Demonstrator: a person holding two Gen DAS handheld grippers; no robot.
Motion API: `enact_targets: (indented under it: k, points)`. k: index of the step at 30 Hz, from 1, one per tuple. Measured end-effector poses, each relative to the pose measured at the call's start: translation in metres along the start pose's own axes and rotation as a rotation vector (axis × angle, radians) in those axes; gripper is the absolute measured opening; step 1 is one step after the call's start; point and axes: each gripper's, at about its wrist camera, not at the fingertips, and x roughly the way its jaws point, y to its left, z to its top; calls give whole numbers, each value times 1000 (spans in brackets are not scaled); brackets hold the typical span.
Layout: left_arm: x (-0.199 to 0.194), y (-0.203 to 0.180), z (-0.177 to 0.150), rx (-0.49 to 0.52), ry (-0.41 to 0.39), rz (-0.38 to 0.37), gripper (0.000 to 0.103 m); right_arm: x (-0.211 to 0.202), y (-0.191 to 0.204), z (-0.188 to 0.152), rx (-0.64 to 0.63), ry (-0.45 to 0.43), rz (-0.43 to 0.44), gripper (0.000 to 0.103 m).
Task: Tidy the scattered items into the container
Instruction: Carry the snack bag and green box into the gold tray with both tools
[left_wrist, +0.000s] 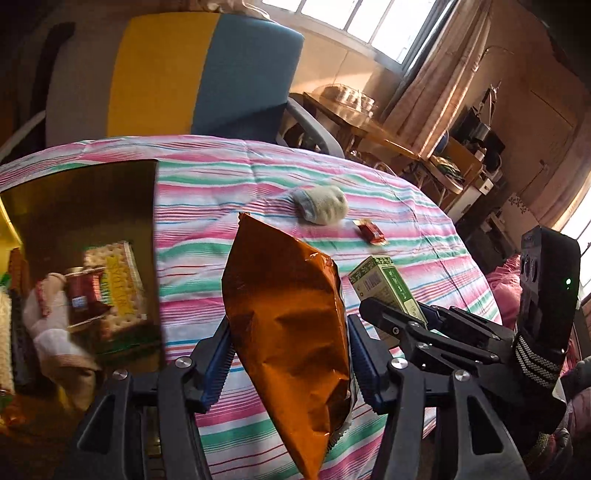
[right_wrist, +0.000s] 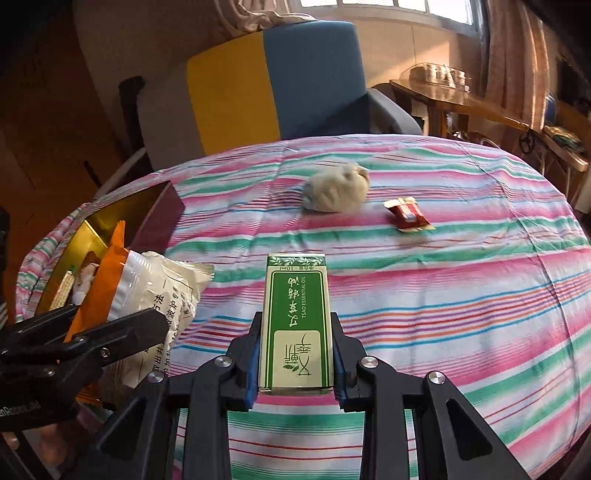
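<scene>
My left gripper (left_wrist: 291, 354) is shut on an orange foil snack bag (left_wrist: 288, 314), held upright above the striped cloth just right of the container. The container (left_wrist: 74, 192), a gold-lined box with a maroon outer wall (right_wrist: 155, 210), holds a cracker pack, a red jar and a pale sock. My right gripper (right_wrist: 295, 354) is shut on a green essential-oil box (right_wrist: 295, 321), which points forward over the table. In the left wrist view that green box (left_wrist: 384, 284) sits right of the bag. A rolled pale sock (right_wrist: 338, 192) and a red sachet (right_wrist: 408, 216) lie farther back.
The round table wears a pink, green and white striped cloth (right_wrist: 461, 295) that curves away at the right. A grey, yellow and blue chair (left_wrist: 184, 74) stands behind it. A wooden side table (right_wrist: 461, 99) and cluttered shelves stand at the back right.
</scene>
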Motion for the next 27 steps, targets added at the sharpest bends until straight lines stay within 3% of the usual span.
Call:
enact_targets:
  k: [7, 13, 20, 27]
  points:
    - [-52, 85, -1, -156, -90, 105, 59, 11, 86, 27, -107, -7, 174, 31]
    - [-88, 148, -2, -241, -152, 193, 59, 26, 154, 34, -205, 21, 265, 31]
    - [-97, 197, -2, -293, -156, 267, 59, 53, 213, 42, -255, 74, 317, 31]
    - [-86, 231, -3, -378, -128, 252, 59, 82, 252, 43, -270, 140, 330, 31]
